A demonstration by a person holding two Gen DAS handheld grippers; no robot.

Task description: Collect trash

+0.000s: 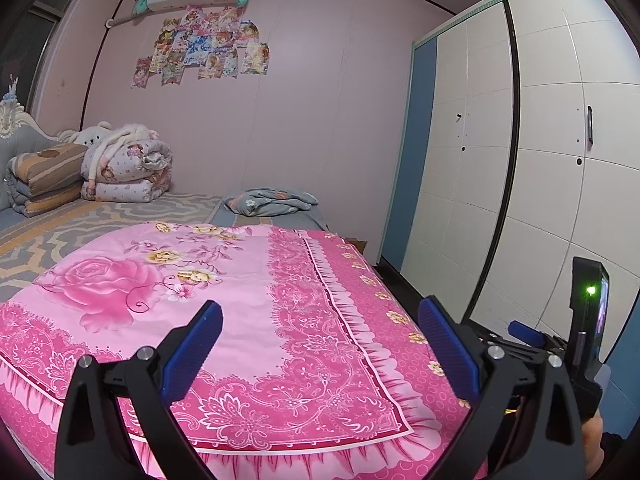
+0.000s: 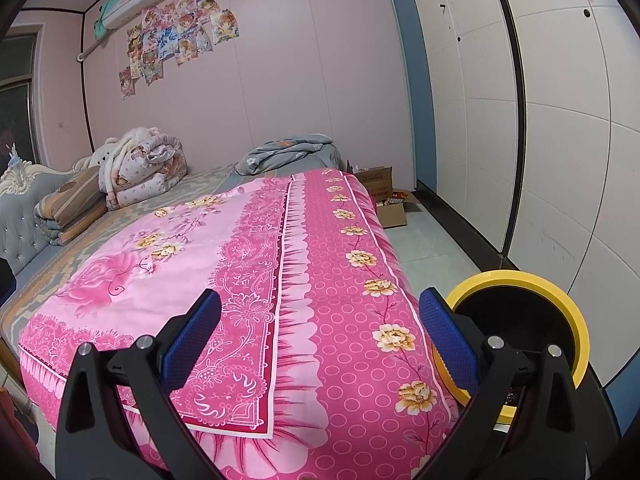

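Note:
My left gripper (image 1: 320, 306) is open above the pink floral bedspread (image 1: 248, 320), with nothing between its blue pads (image 1: 196, 344). My right gripper (image 2: 319, 297) is also open and empty, over the bedspread's (image 2: 340, 280) right edge. A round bin with a yellow rim (image 2: 516, 278) and a black inside stands on the floor just right of the right gripper's right finger. In the left wrist view the right gripper's black body (image 1: 588, 320), with a green light, shows at the right edge. No loose trash shows on the bedspread.
Folded quilts (image 1: 124, 168) and a plush toy lie at the headboard end, with a grey crumpled blanket (image 1: 272, 202) against the far wall. White wardrobe doors (image 2: 540, 120) line the right side. Open cardboard boxes (image 2: 380, 188) holding packets sit on the floor past the bed corner.

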